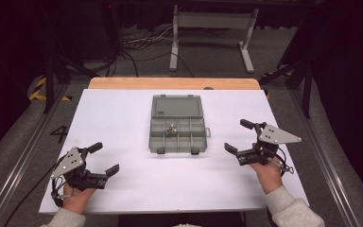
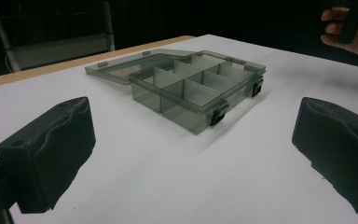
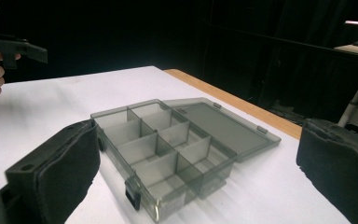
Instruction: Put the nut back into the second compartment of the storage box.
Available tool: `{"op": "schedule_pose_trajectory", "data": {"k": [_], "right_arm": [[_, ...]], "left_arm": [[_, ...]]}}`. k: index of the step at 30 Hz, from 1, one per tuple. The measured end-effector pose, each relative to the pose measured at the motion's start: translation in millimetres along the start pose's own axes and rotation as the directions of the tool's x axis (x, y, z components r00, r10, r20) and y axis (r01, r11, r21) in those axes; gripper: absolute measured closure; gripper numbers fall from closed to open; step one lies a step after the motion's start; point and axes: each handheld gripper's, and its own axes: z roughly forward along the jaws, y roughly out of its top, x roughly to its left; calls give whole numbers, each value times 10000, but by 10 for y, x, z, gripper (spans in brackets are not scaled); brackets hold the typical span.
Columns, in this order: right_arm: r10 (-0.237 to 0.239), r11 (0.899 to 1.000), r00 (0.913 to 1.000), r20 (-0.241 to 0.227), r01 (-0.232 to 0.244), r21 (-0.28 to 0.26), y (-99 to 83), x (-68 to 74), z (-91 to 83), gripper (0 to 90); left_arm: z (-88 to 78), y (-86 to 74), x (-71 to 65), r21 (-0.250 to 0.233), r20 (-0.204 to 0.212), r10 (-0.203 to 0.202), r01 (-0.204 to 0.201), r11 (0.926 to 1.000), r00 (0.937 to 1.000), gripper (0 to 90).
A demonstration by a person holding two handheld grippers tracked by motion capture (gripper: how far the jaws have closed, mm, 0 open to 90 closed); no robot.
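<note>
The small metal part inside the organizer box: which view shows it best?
The high view: the small metal part sits in a middle compartment of the open organizer box. In both gripper views the dividers hide that compartment's floor.

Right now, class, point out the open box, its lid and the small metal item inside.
Translucent grey plastic compartment box (image 1: 157, 142), high view, front-left compartment.
Flat grey lid (image 1: 177, 105), high view, centre.
Small metal item (image 1: 171, 128), high view, middle.

The box (image 1: 177, 130) between the two sets of fingers is translucent smoky grey-green, with black latches and paler dividers. Both grippers, left (image 1: 103, 160) and right (image 1: 236, 137), are black with plain grey plates. The worktop (image 1: 123, 179) under them is white, its far edge bare light wood.
</note>
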Motion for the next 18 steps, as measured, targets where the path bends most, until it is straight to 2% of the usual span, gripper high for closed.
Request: {"op": "schedule_pose_trajectory", "data": {"k": [6, 13, 18], "right_arm": [[-27, 9996, 9997, 261, 34, -272, -225, 17, -136, 0], [240, 9995, 9990, 380, -231, -237, -431, 41, -190, 0], [522, 9978, 9974, 498, -500, -441, -534, 52, -223, 0]], "left_arm": [[-17, 9, 0, -170, 103, -151, 153, 9997, 9998, 1], [-17, 15, -8, -225, 144, -206, 209, 9995, 9997, 1], [-13, 14, -9, -266, 151, -230, 234, 9994, 9996, 1]]}}
